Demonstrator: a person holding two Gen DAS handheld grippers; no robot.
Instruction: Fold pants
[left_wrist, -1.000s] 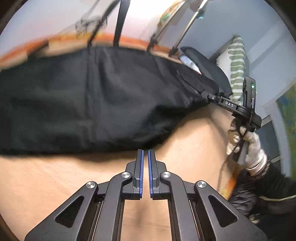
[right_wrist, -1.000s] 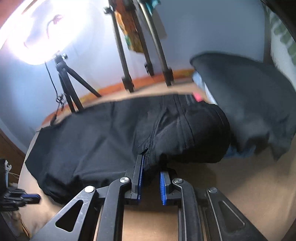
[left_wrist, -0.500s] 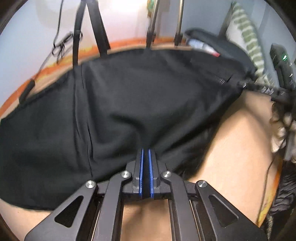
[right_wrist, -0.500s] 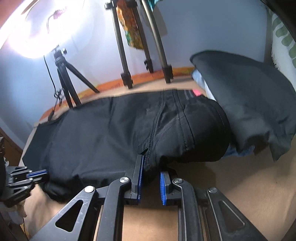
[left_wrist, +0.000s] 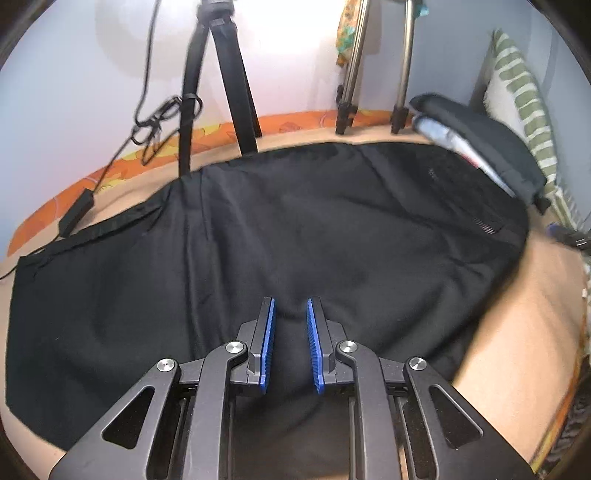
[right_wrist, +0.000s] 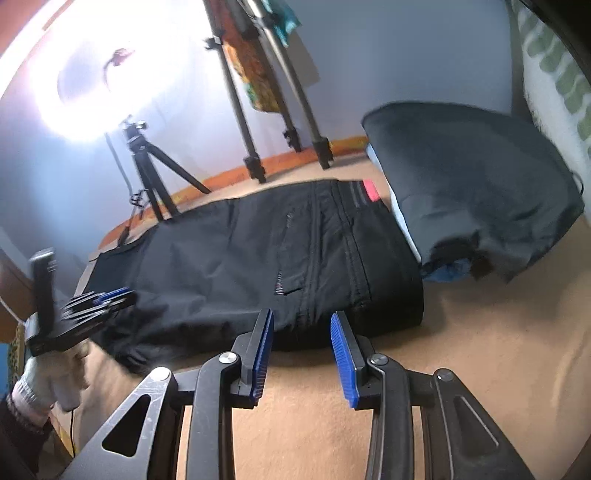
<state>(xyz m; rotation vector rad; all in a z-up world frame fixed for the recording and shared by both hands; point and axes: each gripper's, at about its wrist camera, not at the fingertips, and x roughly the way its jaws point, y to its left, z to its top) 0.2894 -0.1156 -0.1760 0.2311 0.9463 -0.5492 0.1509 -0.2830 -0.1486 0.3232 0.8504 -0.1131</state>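
Black pants lie flat on the tan surface, folded in half lengthwise, waistband to the right. In the right wrist view the pants show a zipped pocket and a pink tag at the waistband. My left gripper is open, low over the near edge of the pants, with cloth between and under the jaws but not pinched. It also shows in the right wrist view at the left over the leg end. My right gripper is open and empty, just short of the waist end's near edge.
A pile of dark clothes lies right of the pants, against a striped pillow. Tripod legs and a cable stand at the back edge by the wall. Tan surface lies in front of the pants.
Both grippers have opened and let go of the pants. The cloth has settled flat. The right gripper has drawn back a little from the waist edge.
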